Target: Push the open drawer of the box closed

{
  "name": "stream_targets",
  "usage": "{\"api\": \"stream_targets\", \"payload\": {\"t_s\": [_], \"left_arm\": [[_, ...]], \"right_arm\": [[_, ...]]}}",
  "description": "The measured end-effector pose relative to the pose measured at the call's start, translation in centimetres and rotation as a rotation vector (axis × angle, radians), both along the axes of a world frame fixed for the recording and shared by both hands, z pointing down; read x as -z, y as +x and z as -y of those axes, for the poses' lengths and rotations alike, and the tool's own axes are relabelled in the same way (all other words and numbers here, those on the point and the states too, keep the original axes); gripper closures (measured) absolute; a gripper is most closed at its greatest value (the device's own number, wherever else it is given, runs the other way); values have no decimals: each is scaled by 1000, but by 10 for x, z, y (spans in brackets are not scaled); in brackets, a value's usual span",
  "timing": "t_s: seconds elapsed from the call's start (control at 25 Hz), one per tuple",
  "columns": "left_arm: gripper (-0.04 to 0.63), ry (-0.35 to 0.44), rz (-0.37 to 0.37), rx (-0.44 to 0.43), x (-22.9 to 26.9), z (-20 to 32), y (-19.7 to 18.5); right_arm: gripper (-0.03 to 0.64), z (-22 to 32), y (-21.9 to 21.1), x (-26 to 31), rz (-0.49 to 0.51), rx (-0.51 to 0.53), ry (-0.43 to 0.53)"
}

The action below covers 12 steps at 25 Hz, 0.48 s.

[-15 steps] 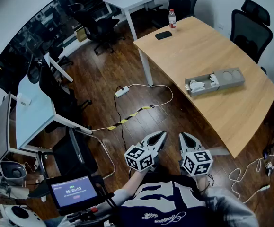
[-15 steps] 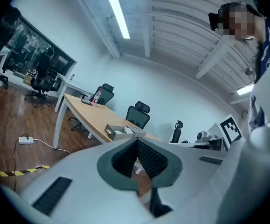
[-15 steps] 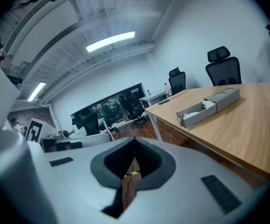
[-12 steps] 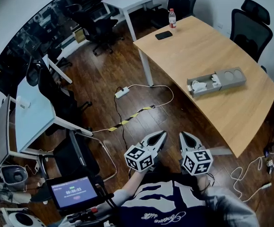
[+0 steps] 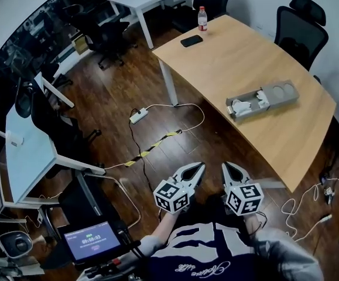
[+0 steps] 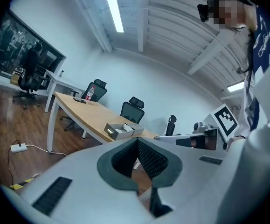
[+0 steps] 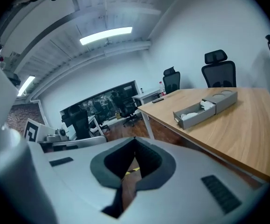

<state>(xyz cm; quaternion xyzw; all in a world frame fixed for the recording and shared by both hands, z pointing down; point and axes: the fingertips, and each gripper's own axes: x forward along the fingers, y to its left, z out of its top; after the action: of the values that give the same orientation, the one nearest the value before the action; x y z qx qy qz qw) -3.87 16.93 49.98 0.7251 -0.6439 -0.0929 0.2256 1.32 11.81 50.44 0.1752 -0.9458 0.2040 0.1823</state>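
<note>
A grey box (image 5: 278, 92) lies on the wooden table (image 5: 239, 57), and its drawer (image 5: 243, 108) is pulled out to the left with white items inside. The box also shows in the left gripper view (image 6: 123, 129) and the right gripper view (image 7: 205, 108). My left gripper (image 5: 199, 166) and right gripper (image 5: 227, 168) are held side by side close to my body, above the floor and well short of the table. Both have their jaws together with nothing between them.
A water bottle (image 5: 202, 18) and a black phone (image 5: 191, 40) sit at the table's far end. Office chairs (image 5: 298, 25) stand behind the table. A power strip (image 5: 137, 116) and cables lie on the wooden floor. A small screen (image 5: 91, 240) is at lower left.
The head view has shifted a little, so the table and floor sit slightly further left. Both grippers stay where they were, jaws together.
</note>
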Motion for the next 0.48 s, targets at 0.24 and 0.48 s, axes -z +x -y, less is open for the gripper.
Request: {"api": "stream_targets", "payload": {"t_s": [0.24, 0.48], "left_arm": [[597, -41, -47, 3, -16, 27, -11], [597, -77, -42, 54, -29, 76, -34]], "right_arm": [[620, 41, -4, -12, -42, -45, -26], [620, 103, -14, -33, -71, -45, -51]]}}
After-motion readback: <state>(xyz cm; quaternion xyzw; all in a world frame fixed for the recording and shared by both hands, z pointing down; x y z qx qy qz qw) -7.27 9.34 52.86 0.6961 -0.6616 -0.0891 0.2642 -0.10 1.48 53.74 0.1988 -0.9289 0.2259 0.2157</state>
